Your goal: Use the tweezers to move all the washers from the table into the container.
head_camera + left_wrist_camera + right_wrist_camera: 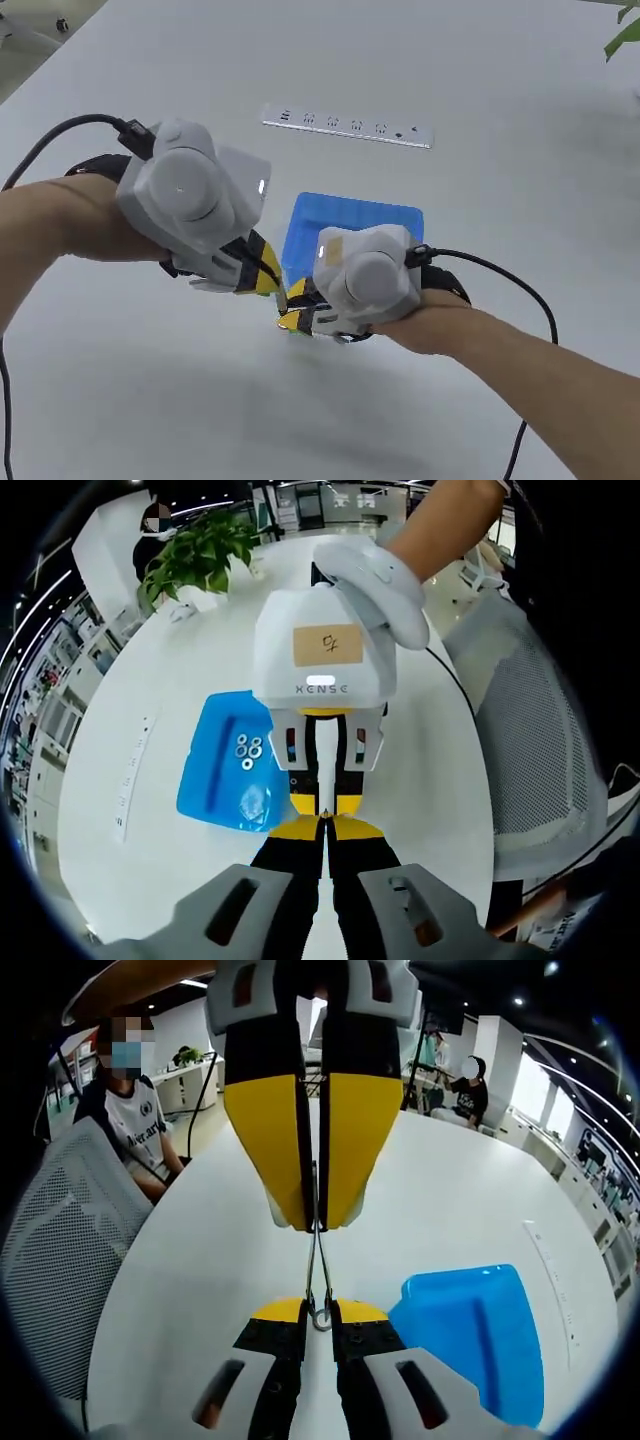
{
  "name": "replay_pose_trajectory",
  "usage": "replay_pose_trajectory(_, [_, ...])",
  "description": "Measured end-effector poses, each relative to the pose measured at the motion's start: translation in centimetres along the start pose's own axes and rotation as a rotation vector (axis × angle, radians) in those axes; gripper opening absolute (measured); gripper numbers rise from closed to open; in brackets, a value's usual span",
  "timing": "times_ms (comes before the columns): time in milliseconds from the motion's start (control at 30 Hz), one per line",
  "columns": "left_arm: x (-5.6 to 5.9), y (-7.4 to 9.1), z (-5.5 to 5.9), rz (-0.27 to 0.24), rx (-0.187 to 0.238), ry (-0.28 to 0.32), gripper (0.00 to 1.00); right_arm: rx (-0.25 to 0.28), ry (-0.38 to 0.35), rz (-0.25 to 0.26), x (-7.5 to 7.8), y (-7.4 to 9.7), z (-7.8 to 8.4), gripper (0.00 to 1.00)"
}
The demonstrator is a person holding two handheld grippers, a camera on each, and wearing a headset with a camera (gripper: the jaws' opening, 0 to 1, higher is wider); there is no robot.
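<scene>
Tweezers [318,1260], left tool [327,826] opposite right tool [320,1315]

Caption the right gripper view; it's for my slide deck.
Left gripper and right gripper both pinch the tweezers beside the blue container.
</scene>
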State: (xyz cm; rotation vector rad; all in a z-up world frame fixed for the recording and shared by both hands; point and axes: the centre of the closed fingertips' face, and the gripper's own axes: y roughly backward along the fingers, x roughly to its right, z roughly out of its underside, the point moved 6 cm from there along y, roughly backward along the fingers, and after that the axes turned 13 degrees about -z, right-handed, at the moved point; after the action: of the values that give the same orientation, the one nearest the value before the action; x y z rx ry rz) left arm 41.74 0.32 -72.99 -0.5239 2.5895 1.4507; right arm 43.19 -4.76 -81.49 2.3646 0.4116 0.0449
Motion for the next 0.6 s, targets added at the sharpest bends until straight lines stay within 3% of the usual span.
replay_pose_trajectory(600, [0.00, -0.79, 0.72, 0.014, 0.004, 0.016, 0.05, 0.006, -0.021, -0.018, 0.08, -0.85, 0.75, 0.12])
